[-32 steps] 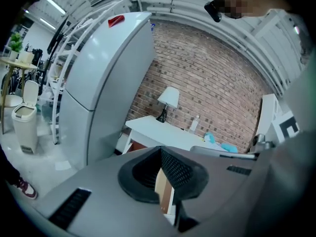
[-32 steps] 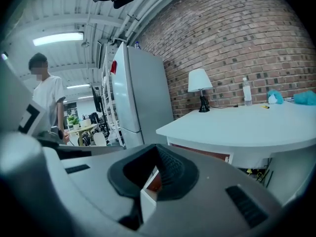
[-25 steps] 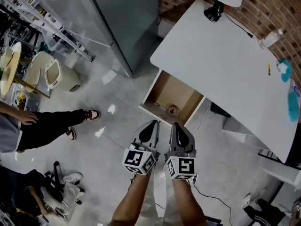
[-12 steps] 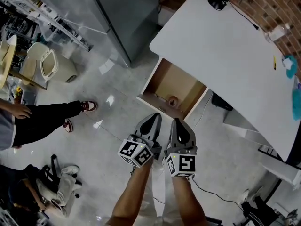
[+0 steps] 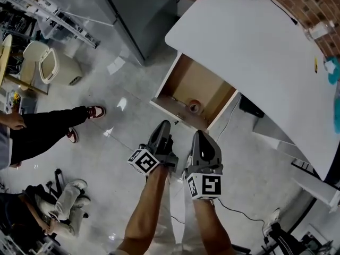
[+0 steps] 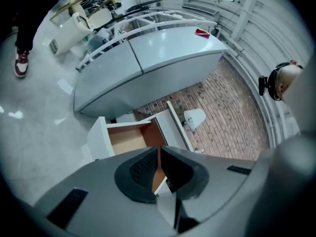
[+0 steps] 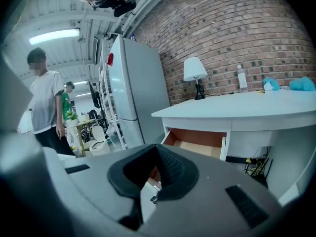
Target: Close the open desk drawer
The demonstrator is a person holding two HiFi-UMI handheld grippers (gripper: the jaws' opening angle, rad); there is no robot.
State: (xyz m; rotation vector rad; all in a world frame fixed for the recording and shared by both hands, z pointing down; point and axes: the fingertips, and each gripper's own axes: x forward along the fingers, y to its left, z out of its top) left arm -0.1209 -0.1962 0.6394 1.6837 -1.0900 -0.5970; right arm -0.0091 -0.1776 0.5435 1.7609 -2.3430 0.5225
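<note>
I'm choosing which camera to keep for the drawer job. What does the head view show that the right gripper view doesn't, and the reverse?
Only the head view: the left gripper beside the right gripper, and a tape roll inside the drawer. Only the right gripper view: the lamp shade and a standing person in a white shirt. Both: the open drawer, the white desk and the grey refrigerator.
</note>
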